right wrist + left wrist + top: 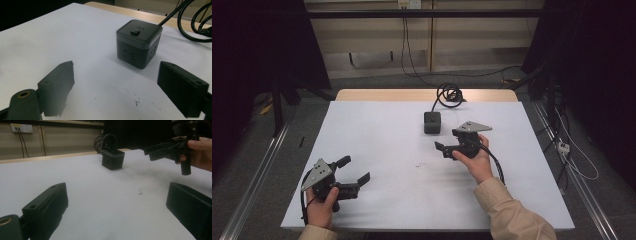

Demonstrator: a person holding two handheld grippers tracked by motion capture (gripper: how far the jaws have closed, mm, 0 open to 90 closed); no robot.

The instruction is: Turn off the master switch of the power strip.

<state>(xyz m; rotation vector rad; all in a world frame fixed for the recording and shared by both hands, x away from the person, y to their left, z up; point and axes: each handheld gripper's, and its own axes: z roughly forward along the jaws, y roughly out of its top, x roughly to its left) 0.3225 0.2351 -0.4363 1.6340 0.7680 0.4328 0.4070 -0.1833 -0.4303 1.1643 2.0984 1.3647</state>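
Right gripper [442,148], a black 2-jaw tool with a grey 3-cornered plate on top, is held in the person's right hand [474,159] above the white tabletop [377,135], with its jaws spread wide and nothing between them. Its jaws point toward the left of the high view, and the dark grey cube-shaped power socket block [432,122] sits just beyond them, near but apart. In the right gripper view the cube [138,42] stands upright on the table ahead of the 2 jaws, closer to the right-hand one, with a small button on its top face and socket slots on its sides. A black coiled cable [449,93] runs from the cube toward the far wooden edge of the table.

Left gripper [357,172], of the same build, rests in the left hand [322,205] near the front left corner, well apart from the cube, its jaws also wide apart and empty. A small dark mark [419,164] lies on the tabletop between the 2 grippers.
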